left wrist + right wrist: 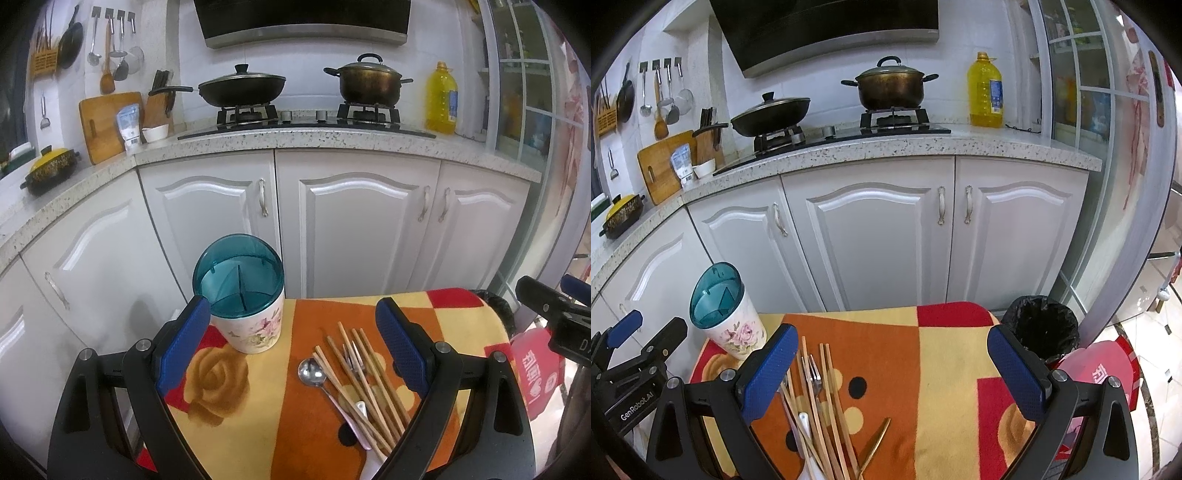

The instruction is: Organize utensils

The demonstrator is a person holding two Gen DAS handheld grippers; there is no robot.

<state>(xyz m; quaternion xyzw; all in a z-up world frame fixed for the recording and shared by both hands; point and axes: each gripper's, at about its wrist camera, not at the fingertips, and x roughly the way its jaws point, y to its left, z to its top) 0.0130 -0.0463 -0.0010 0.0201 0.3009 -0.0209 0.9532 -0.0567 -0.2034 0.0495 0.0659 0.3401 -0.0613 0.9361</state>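
Left claw (295, 347) gapes wide and empty above the cloth (258, 424), its wrist view showing the holder (247, 317) upright at the far left, chopsticks (365, 380) and spoon (314, 373) heaped loose beside it. Right claw (890, 373), in its own view, is equally spread and bare, chopsticks (820, 406) under its left finger. Nothing looks sorted yet; next likely comes pinching one utensil and lifting it to the holder (727, 314).

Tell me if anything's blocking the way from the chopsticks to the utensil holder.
Nothing visible does. The chopsticks lie in a loose pile with a spoon on bare cloth, and the utensil holder stands apart with its teal lid tipped open.
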